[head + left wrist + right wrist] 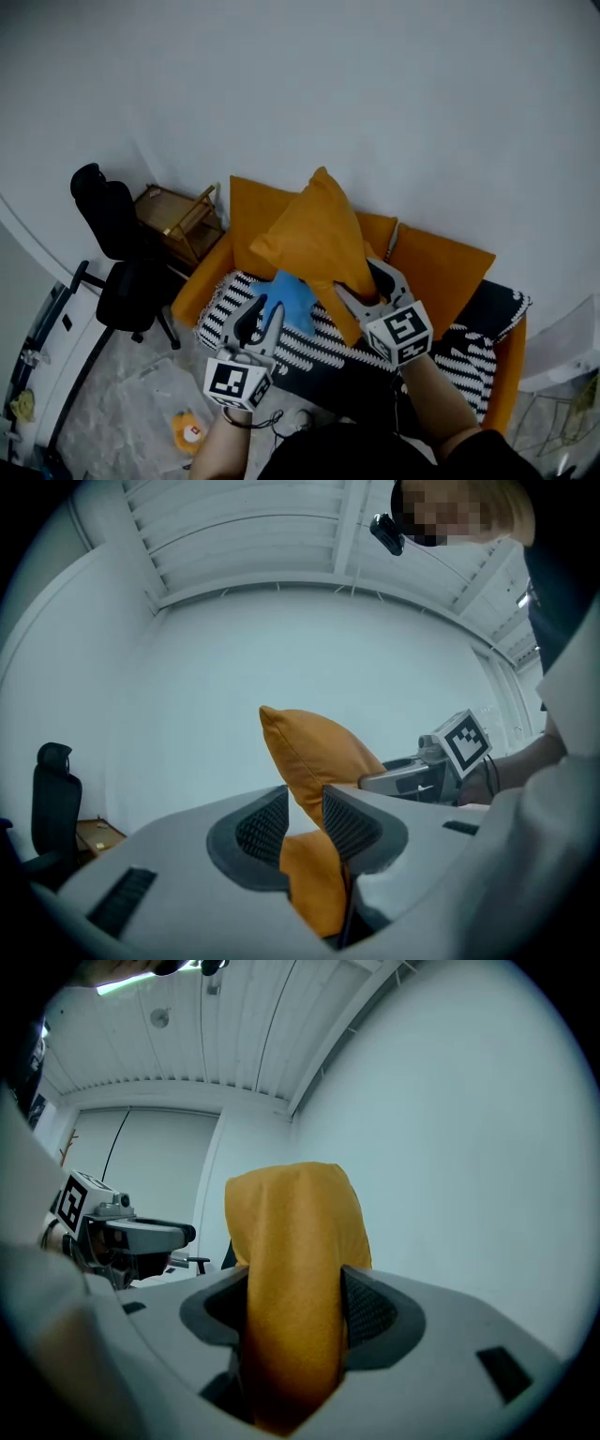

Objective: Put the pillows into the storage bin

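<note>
Fabric of an orange pillow (314,234) fills the right hand-held gripper (361,286), whose two pads are clamped on a thick fold of it, as that gripper's own view shows. The pillow stands up out of the grip, one corner topmost, held in the air above the seat of an orange sofa (441,267).

The left hand-held gripper (265,314) points level at the pillow's side from just beside it. Its jaws are partly apart. In the left gripper view the pillow's edge meets the tip of one pad while a sliver of pale wall shows beside the other, so the pads are not pressing on it. Darker orange shows deeper in the gap; whether that is the same pillow cannot be told. Each gripper's marker cube faces up toward the head camera, with the person's forearms below.

Under the two grippers a blue pillow (286,298) lies on a black-and-white striped blanket (217,305) spread over the sofa seat. Orange back cushions line the sofa behind the raised pillow.

On the floor (122,394) in front of the sofa's left end lies a small orange toy (190,431). A black office chair (127,272) stands just beside that end, and a low wooden stand (178,220) sits in the corner behind it, against a plain white wall (375,94).
</note>
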Action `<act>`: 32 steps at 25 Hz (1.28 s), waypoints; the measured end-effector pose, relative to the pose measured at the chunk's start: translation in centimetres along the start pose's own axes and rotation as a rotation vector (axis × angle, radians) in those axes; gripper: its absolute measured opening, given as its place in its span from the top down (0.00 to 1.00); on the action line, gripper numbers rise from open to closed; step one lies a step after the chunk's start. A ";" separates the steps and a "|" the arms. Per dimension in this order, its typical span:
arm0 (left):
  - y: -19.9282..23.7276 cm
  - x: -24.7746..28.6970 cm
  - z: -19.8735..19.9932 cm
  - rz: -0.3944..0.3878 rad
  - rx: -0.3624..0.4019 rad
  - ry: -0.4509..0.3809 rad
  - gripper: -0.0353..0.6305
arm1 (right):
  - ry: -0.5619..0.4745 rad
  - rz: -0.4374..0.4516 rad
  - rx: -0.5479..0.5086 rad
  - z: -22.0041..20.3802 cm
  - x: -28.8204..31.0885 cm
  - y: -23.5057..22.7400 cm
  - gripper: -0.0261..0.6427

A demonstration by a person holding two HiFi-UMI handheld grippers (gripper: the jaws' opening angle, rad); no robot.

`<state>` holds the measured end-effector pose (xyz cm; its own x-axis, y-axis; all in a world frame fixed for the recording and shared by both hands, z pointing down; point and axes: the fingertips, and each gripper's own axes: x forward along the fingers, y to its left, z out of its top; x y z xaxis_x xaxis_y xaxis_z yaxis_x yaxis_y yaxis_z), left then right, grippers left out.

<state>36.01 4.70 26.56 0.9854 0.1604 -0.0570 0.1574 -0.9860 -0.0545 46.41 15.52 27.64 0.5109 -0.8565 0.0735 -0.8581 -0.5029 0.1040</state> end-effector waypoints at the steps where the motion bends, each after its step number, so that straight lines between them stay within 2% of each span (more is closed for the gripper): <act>1: -0.2 -0.2 0.1 0.013 0.000 0.000 0.79 | -0.002 0.005 -0.001 0.0 -0.3 0.0 0.54; 5: -0.8 -0.1 0.3 0.067 -0.030 0.004 0.92 | 0.002 0.043 -0.004 0.1 -0.8 -0.7 0.54; 8: -0.1 -0.9 -0.1 0.139 -0.059 0.037 0.94 | 0.026 0.112 0.003 -0.3 0.5 -0.2 0.55; 15: 1.3 -10.0 -2.6 0.355 -0.087 0.097 0.94 | 0.063 0.314 0.020 -2.9 2.0 7.8 0.55; 19: 3.4 -16.9 -3.2 0.479 -0.093 0.107 0.94 | 0.077 0.436 0.008 -3.4 3.7 14.9 0.55; 25: 6.6 -29.5 -4.5 0.677 -0.126 0.088 0.94 | 0.085 0.628 -0.040 -3.4 5.7 28.2 0.55; 32: 10.9 -46.7 -5.8 0.831 -0.163 0.116 0.94 | 0.097 0.772 -0.076 -2.6 7.5 46.6 0.55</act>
<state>-7.95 -13.83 34.44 0.7837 -0.6149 0.0879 -0.6211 -0.7768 0.1043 10.41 -13.97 35.61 -0.2238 -0.9449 0.2390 -0.9683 0.2435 0.0557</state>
